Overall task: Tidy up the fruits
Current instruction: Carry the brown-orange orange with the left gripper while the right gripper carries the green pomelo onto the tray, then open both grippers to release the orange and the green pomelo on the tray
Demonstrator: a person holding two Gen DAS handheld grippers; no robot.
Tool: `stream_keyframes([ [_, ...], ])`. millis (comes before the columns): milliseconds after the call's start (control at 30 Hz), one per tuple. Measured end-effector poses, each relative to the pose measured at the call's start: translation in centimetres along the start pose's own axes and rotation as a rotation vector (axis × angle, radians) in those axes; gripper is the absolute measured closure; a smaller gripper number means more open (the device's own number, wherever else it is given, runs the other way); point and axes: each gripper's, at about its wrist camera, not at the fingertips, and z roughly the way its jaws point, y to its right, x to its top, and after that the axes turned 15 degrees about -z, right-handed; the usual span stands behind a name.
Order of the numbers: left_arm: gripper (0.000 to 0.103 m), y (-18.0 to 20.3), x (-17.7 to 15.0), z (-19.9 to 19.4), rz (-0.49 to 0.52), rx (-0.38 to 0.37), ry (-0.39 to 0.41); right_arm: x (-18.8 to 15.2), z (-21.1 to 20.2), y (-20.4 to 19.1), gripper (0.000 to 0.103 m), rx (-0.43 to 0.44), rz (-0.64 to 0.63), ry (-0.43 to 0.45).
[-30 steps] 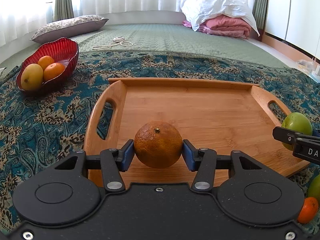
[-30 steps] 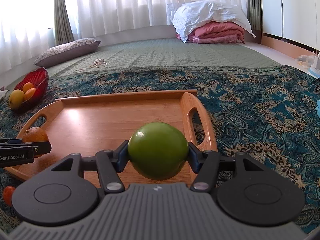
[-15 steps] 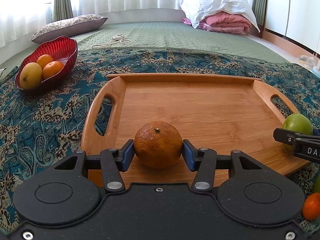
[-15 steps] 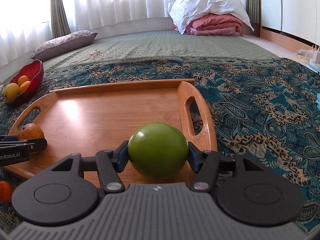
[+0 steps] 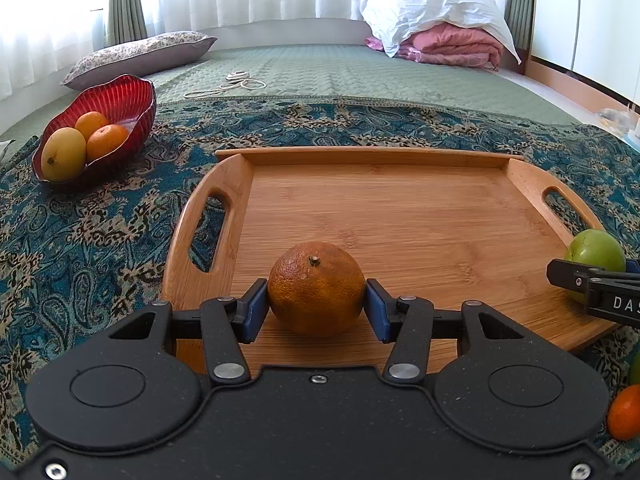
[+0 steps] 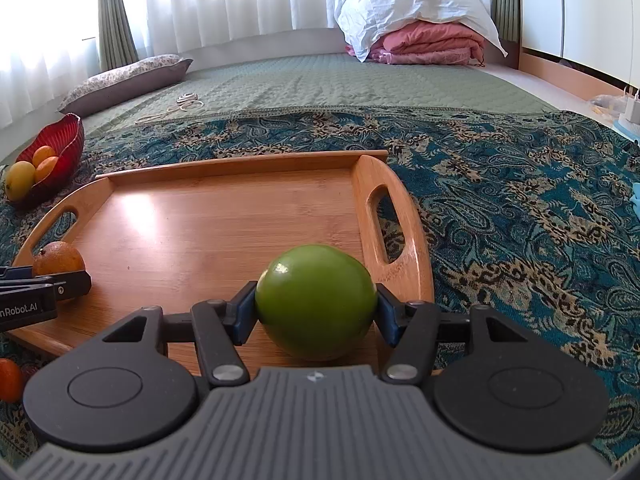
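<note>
Fruit is in hand on both sides: the orange sits clamped between the blue fingers of the left gripper, over the near left part of the tray, and the green fruit is pinched the same way in the right gripper, over the near right corner beside the handle slot. Both look low, close to the wood; whether they touch it I cannot tell. The step seems to be setting the pair down on the tray. Next would be easing each one onto the board and spreading the fingers slowly, since round fruit may roll toward the rim. The orange is near-spherical with no real long axis; its stem nub points up and a little away from the camera. The green fruit is slightly wider than tall, its stem end not visible. Beyond the tray lies the patterned blanket, with a red bowl of three fruits well off to the left, and a small orange fruit on the blanket near the right gripper.
</note>
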Motion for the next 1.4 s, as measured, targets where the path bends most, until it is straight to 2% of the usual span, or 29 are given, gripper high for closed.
stream_keyframes([
  [333, 0.054, 0.0, -0.1, -0.1, 0.002, 0.0, 0.006, 0.1, 0.1, -0.1, 0.04, -0.001, -0.012, -0.007],
  [633, 0.053, 0.4, -0.2, -0.8, 0.021, -0.002, 0.031, 0.2, -0.5, -0.2, 0.035, -0.005, -0.031, 0.007],
  [733, 0.046, 0.3, -0.3, -1.0, 0.017, 0.0, 0.032, 0.3, -1.1, -0.3, 0.029, -0.007, -0.047, 0.025],
  [833, 0.038, 0.3, -0.4, -1.3, 0.021, -0.003, 0.037, 0.4, -1.6, -0.5, 0.028, 0.0, -0.059, 0.036],
  [1100, 0.02, 0.3, -0.9, -3.1, 0.035, -0.019, 0.066, -0.1, -2.7, -0.8, 0.017, 0.003, -0.076, 0.062],
  [1400, 0.012, -0.1, -1.9, -5.5, 0.033, -0.04, 0.092, -0.9, -4.8, -0.9, 0.01, 0.004, -0.099, 0.107],
])
